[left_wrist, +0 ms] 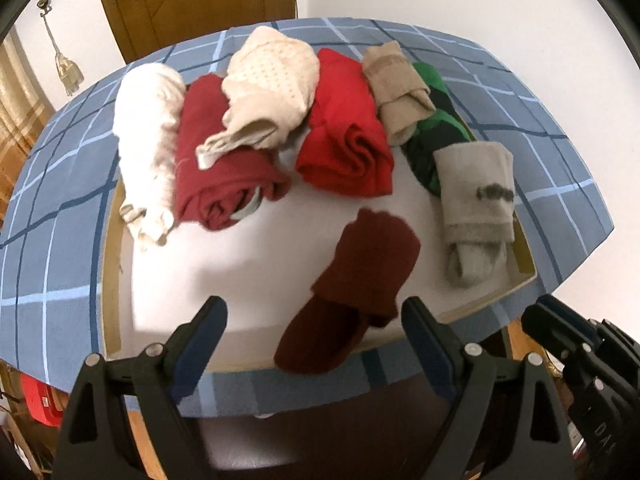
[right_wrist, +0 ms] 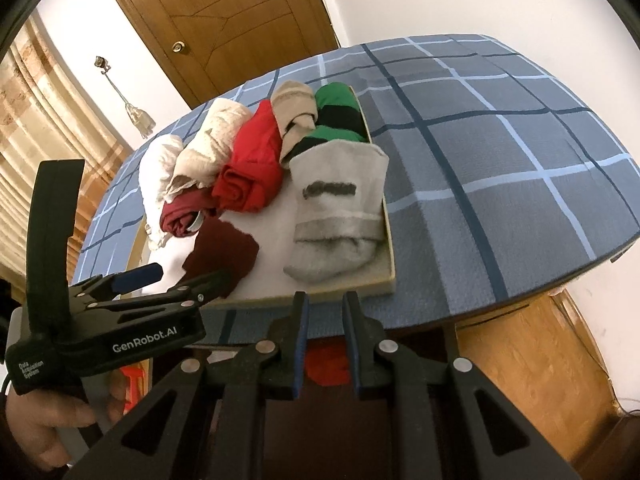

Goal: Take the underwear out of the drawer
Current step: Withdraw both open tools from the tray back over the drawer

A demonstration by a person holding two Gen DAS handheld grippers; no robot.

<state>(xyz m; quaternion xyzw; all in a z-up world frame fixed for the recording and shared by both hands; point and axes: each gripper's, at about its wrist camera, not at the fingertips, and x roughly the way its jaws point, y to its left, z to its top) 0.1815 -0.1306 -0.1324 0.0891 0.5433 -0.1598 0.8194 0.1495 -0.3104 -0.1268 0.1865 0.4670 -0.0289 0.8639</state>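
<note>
A shallow drawer [left_wrist: 524, 276] [right_wrist: 390, 240] lies on a blue checked cloth, full of rolled garments. Among them are a bright red roll [left_wrist: 344, 140] [right_wrist: 248, 176], a dark red roll [left_wrist: 224, 176], a cream piece [left_wrist: 272, 92] and a white roll [left_wrist: 148, 128]. A maroon folded piece [left_wrist: 360, 288] [right_wrist: 224, 252] hangs over the drawer's near rim. My left gripper [left_wrist: 314, 308] [right_wrist: 188, 274] is open around it, pads apart from the cloth. My right gripper [right_wrist: 326, 300] hovers before the near rim, fingers almost together with nothing between them.
A grey sock [left_wrist: 476, 204] [right_wrist: 340, 216], a beige sock [left_wrist: 396, 92] and a green and black roll [left_wrist: 432, 132] fill the drawer's right side. A wooden door [right_wrist: 224, 20] and a curtain [right_wrist: 40, 120] stand behind. A hand [right_wrist: 40, 432] holds the left gripper's grip.
</note>
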